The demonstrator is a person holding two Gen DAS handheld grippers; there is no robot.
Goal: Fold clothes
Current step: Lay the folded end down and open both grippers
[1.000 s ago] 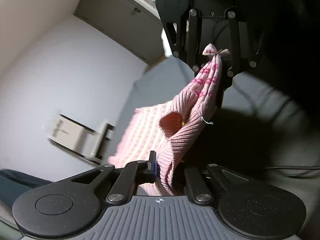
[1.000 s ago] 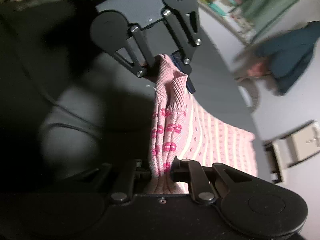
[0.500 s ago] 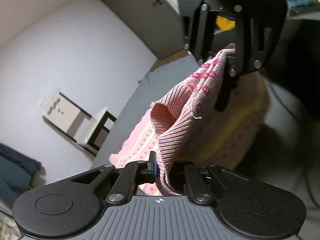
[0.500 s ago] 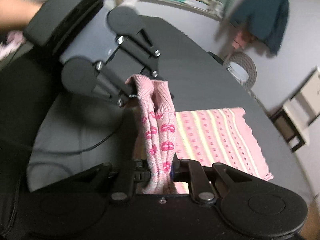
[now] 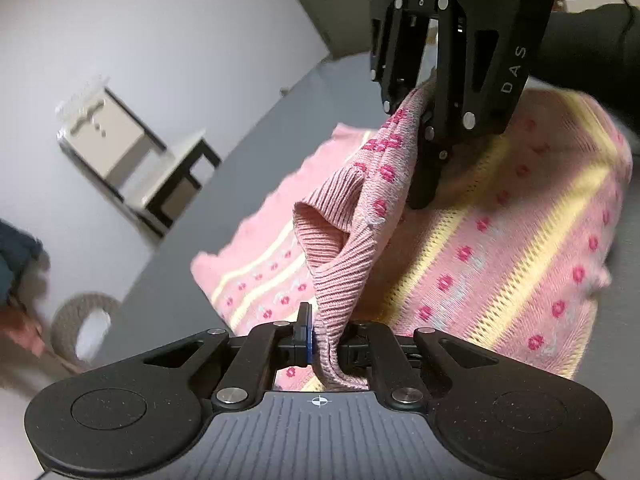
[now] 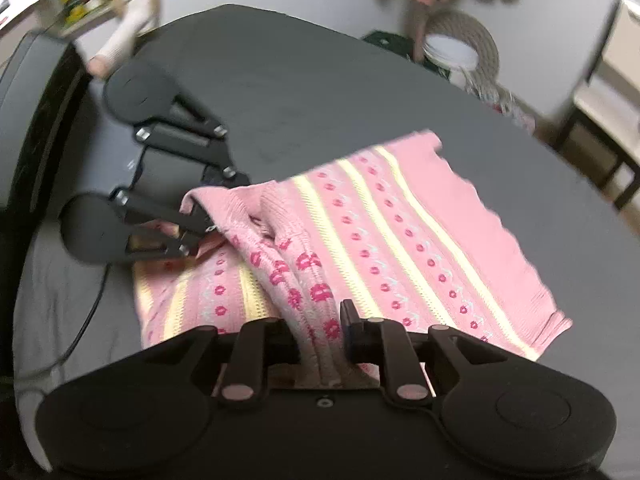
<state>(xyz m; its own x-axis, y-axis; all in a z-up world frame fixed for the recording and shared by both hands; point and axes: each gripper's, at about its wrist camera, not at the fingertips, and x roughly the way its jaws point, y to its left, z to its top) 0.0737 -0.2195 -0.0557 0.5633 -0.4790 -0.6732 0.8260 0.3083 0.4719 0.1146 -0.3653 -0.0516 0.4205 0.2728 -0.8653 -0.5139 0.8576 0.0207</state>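
Observation:
A pink knitted sweater (image 5: pixel 500 248) (image 6: pixel 400 232) with yellow stripes and red flowers lies spread on the dark grey table (image 6: pixel 280 80). One sleeve (image 5: pixel 360 216) (image 6: pixel 288 268) is lifted and stretched between both grippers, just above the sweater's body. My left gripper (image 5: pixel 326 344) is shut on the ribbed cuff end; in the right wrist view this left gripper (image 6: pixel 200 220) sits at the sweater's left edge. My right gripper (image 6: pixel 320 344) is shut on the sleeve further along. Seen from the left wrist, the right gripper (image 5: pixel 424 128) pinches the flowered part.
A white side table with a black frame (image 5: pixel 132 148) and a woven basket (image 5: pixel 84 328) (image 6: pixel 460 44) stand on the floor beyond the table edge. A black cable (image 6: pixel 88 320) trails over the table's left side. A person's dark sleeve (image 5: pixel 592 48) is behind the right gripper.
Both grippers have carried the sleeve down and over the sweater's body, which now lies spread beneath them. Both have stayed shut on the sleeve.

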